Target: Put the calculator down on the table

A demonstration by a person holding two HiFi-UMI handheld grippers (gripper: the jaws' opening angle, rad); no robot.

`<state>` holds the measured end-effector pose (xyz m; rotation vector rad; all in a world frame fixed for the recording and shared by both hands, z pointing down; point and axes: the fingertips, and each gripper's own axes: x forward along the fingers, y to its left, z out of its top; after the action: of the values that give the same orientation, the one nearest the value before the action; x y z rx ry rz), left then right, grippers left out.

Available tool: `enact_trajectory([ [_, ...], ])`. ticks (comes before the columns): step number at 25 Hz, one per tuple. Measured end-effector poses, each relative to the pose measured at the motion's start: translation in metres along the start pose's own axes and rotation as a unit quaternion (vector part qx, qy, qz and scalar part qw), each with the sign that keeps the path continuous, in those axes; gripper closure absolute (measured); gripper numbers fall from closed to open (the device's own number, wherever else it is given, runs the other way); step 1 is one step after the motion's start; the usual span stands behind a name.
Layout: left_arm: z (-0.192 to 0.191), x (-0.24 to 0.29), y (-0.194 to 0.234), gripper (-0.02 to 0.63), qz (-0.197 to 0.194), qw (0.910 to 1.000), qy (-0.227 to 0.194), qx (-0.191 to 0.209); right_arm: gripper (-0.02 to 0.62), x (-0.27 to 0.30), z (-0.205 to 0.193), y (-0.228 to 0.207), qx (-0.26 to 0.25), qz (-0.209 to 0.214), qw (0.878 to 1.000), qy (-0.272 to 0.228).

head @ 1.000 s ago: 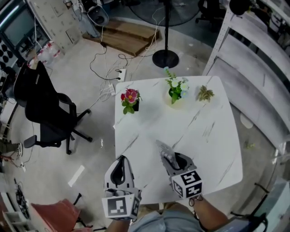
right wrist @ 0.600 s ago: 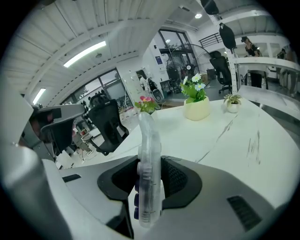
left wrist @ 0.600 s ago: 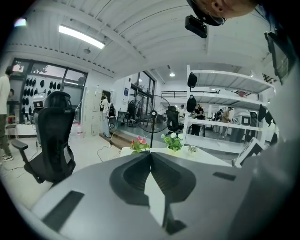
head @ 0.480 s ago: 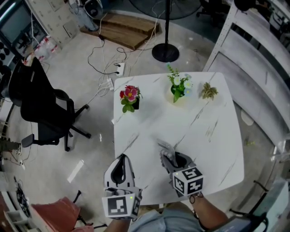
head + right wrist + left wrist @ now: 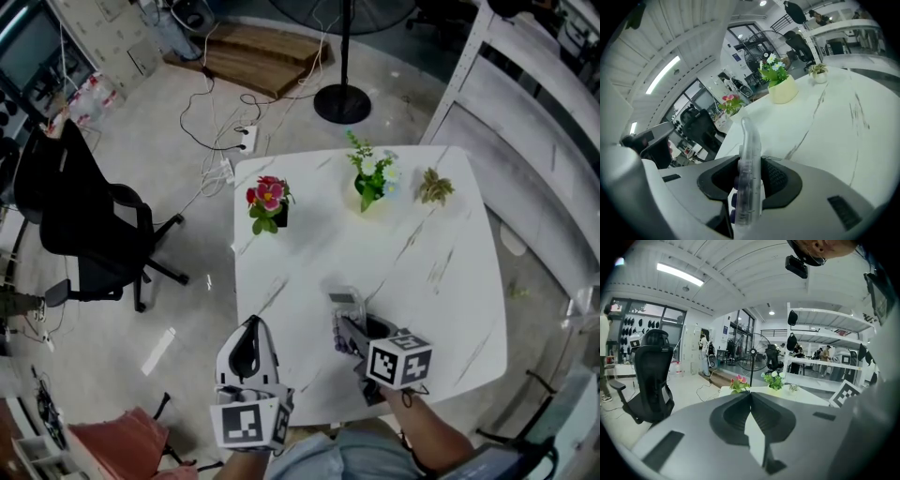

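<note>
A clear plastic calculator (image 5: pixel 748 140) with purple keys stands on edge between the jaws of my right gripper (image 5: pixel 750 161), which is shut on it. In the head view the calculator (image 5: pixel 345 303) sticks out ahead of the right gripper (image 5: pixel 349 323), low over the near part of the white marble table (image 5: pixel 431 272). My left gripper (image 5: pixel 250 326) hovers at the table's near left corner. Its jaws (image 5: pixel 750 393) meet at the tips with nothing between them.
Three plants line the far side of the table: pink flowers (image 5: pixel 269 201), a green plant in a yellow pot (image 5: pixel 372 184) and a small dry plant (image 5: pixel 434 187). A black office chair (image 5: pixel 89 225) stands left, cables and a fan base (image 5: pixel 341 103) beyond.
My right gripper has rolled, so its marker cube now faces more upward, and it has sunk a little toward the table with the calculator. The left gripper has barely shifted.
</note>
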<state>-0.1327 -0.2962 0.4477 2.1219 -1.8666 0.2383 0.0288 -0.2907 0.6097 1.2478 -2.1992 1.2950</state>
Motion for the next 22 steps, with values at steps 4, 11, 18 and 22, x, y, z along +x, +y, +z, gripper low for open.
enact_trajectory([
  [4,-0.003,0.004,0.004,0.598,0.004,1.0000,0.006,0.000,0.445,0.003,-0.001,-0.004,-0.003,-0.011,1.000,0.004],
  [11,0.000,0.012,-0.001,0.598,-0.001,1.0000,0.004,-0.002,0.443,0.005,0.001,-0.008,-0.034,-0.024,0.999,0.007],
  [18,0.000,0.015,-0.004,0.598,-0.002,0.9999,0.010,-0.003,0.426,0.001,0.003,-0.009,-0.084,-0.040,0.996,0.017],
  [22,-0.002,0.015,-0.007,0.598,-0.003,0.9999,0.014,-0.002,0.414,-0.001,0.001,-0.013,-0.084,-0.042,0.995,0.021],
])
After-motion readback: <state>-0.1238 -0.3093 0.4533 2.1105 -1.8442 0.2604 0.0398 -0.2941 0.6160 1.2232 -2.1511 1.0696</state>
